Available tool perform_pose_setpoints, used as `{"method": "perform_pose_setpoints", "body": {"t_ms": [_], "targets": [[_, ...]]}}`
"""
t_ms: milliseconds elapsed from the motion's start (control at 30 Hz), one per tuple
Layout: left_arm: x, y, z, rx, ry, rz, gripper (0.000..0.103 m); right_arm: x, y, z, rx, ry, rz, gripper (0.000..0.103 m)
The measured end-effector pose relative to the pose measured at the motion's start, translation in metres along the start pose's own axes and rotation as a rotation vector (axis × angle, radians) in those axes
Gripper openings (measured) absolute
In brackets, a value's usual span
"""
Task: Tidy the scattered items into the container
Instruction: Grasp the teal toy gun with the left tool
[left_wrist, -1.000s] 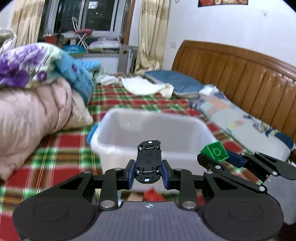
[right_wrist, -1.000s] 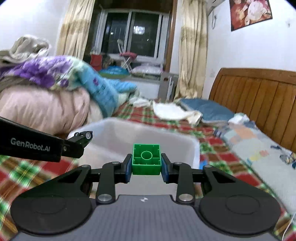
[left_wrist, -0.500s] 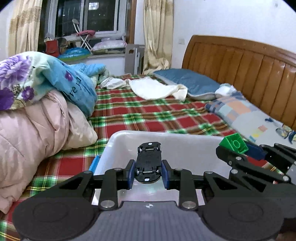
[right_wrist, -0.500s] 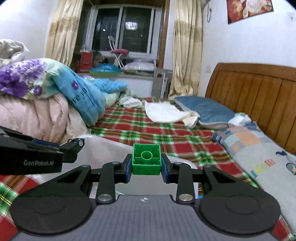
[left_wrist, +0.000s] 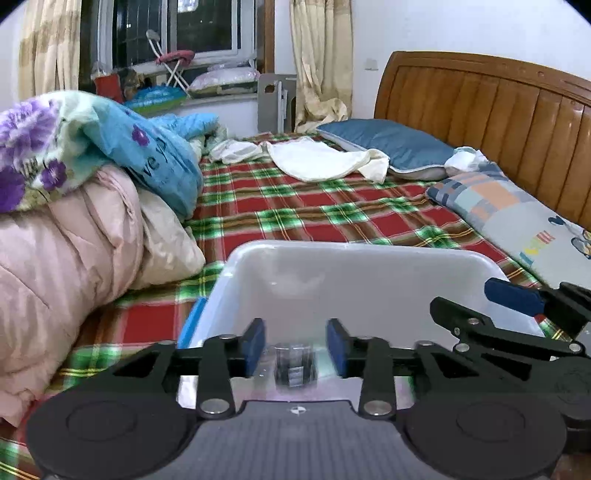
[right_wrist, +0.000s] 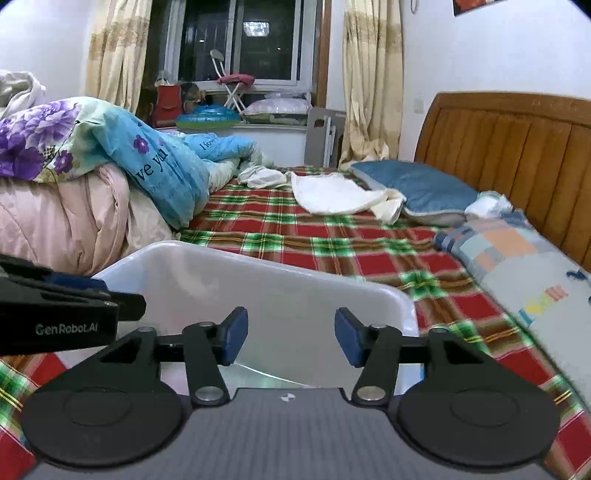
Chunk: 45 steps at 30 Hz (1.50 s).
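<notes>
Both grippers hang over a translucent white plastic tub (left_wrist: 354, 273) that sits on a bed covered with a red-and-green plaid sheet (left_wrist: 295, 206). The left gripper (left_wrist: 295, 349) has its blue-padded jaws parted wide and holds nothing; below the gap between them a small black toy car (left_wrist: 294, 369) shows blurred inside the tub, clear of both pads. The right gripper (right_wrist: 291, 334) likewise has its jaws spread wide with nothing between them, and through the gap only the pale inner wall and floor of the tub (right_wrist: 280, 295) are seen. In the left wrist view the right gripper (left_wrist: 517, 317) reaches in from the right above the tub's rim; in the right wrist view the left gripper (right_wrist: 62, 314) enters from the left edge, its side marked GenRobot.AI. A pink quilt (left_wrist: 62, 266) lies just beside the tub on the left, with a blue and purple flowered duvet (left_wrist: 110, 147) heaped on top of it. Farther up the bed lie a blue pillow (left_wrist: 388, 147) and a white cloth (left_wrist: 314, 162), near the wooden headboard (left_wrist: 498, 122).
</notes>
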<state>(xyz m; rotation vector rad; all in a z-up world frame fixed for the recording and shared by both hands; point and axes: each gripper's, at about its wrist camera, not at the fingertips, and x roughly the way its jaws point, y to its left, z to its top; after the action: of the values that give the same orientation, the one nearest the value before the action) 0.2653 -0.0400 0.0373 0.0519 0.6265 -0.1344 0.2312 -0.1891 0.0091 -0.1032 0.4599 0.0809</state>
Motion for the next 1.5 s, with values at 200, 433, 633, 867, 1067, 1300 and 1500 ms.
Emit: {"method": "perform_pose_setpoints", "body": {"t_ms": [200,433,633,867,1067,1300,1500], "targets": [[-0.037,0.002,0.000,0.004,-0.060,-0.010,0.060,-0.020,0.002,0.002,-0.005,-0.008,0.008,0.059],[-0.091,0.011,-0.034,0.006,-0.098,-0.036,0.065,-0.070,0.013,-0.012,-0.041,-0.076,0.028,0.062],[-0.092,0.035,-0.090,0.001,-0.020,-0.010,0.066,-0.096,0.024,-0.042,-0.029,-0.087,0.072,0.063],[-0.048,0.066,-0.146,0.013,0.108,0.061,0.066,-0.090,0.044,-0.083,-0.037,0.001,0.112,0.063],[-0.016,0.089,-0.143,0.058,0.105,0.069,0.067,-0.086,0.053,-0.108,-0.068,0.054,0.123,0.063],[0.026,0.094,-0.150,0.092,0.231,-0.128,0.079,-0.079,0.052,-0.123,-0.067,0.093,0.122,0.063],[-0.012,0.060,-0.176,0.161,0.164,-0.272,0.071,-0.077,0.056,-0.128,-0.048,0.108,0.122,0.063]]}}
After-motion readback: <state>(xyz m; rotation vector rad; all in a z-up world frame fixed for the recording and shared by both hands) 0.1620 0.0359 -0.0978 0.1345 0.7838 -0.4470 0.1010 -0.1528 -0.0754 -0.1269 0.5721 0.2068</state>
